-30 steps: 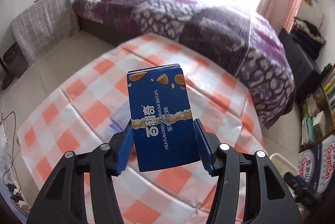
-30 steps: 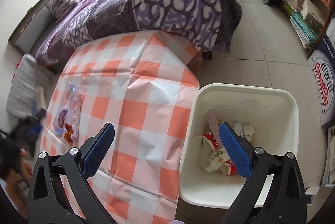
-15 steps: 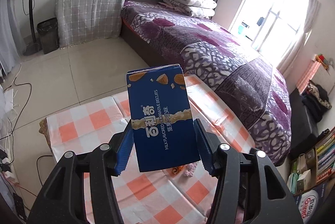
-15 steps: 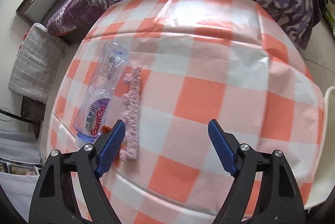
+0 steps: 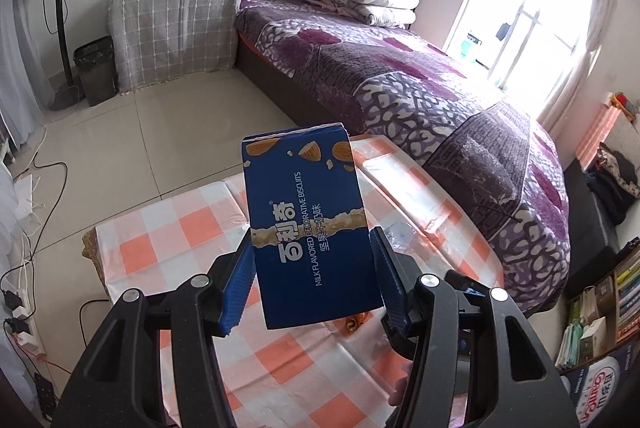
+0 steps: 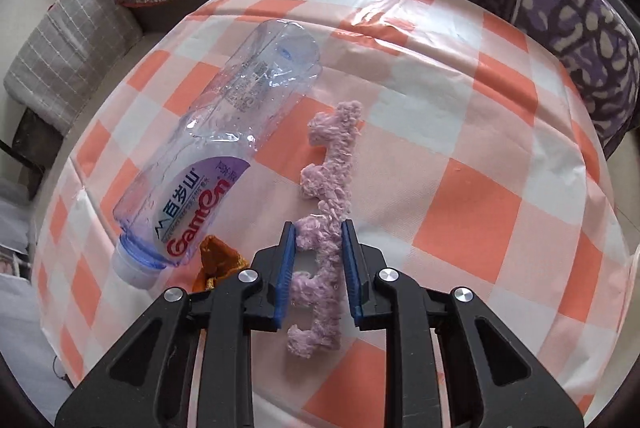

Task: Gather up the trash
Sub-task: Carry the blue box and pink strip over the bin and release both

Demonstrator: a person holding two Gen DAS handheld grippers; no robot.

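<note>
Left gripper (image 5: 313, 278): clenching a blue biscuit box (image 5: 310, 228) upright above the checked tablecloth (image 5: 168, 228); the box is hiding the cloth behind it.

Right gripper (image 6: 319, 270): blue pads closing on a fuzzy pink strip (image 6: 326, 212) lying on the cloth, its near end showing between the arms.

Clear plastic bottle (image 6: 216, 156): lying on its side just beside the strip.

Orange wrapper (image 6: 218, 260): partly hidden by the gripper, crumpled, hard to identify.

The biscuit box (image 5: 310, 228) is hiding the table (image 5: 168, 228) behind it. The right gripper (image 6: 319, 264) is partly covering the orange wrapper (image 6: 216, 260).
</note>
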